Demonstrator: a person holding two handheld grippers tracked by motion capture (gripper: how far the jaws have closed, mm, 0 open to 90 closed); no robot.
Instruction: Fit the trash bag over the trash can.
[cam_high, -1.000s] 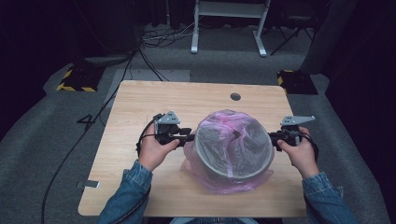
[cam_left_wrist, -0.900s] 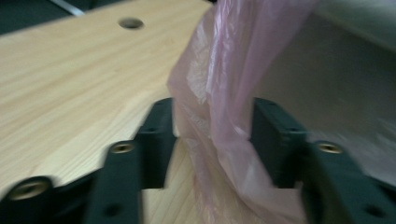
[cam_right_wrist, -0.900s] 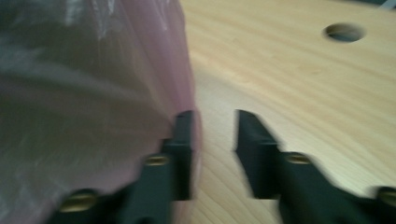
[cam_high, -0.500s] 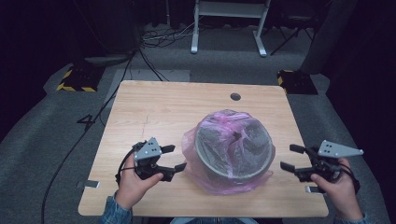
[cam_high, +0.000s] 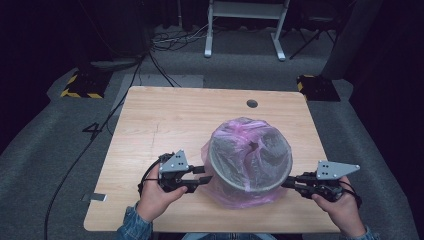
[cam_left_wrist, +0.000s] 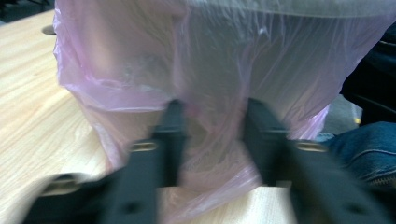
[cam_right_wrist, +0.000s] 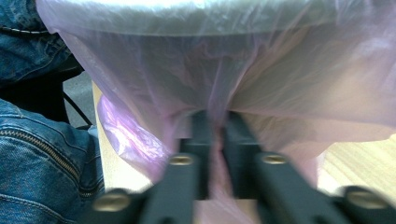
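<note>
A grey round bin (cam_high: 226, 150) lined with a pink plastic bag (cam_high: 235, 197) stands on the wooden table (cam_high: 165, 120). My left gripper (cam_high: 206, 176) is at the bin's near left side. Its jaws have just been closing and stand apart, with loose pink bag (cam_left_wrist: 140, 56) bulging between them at my left gripper (cam_left_wrist: 214, 112). My right gripper (cam_high: 286, 182) is at the bin's near right side. Its jaws have just closed, and my right gripper (cam_right_wrist: 215, 119) pinches a thin fold of the pink bag (cam_right_wrist: 280, 70).
A round cable hole (cam_high: 252, 103) sits in the table's far side. The person's denim sleeves (cam_right_wrist: 37, 154) and lap (cam_left_wrist: 364, 149) are close behind the near table edge. A white desk frame (cam_high: 245, 20) and cables lie on the floor beyond.
Both hands left the bin's upper sides, swung out and back toward the person, then came in again at the bag's lower skirt. The right jaws have closed on the film.
</note>
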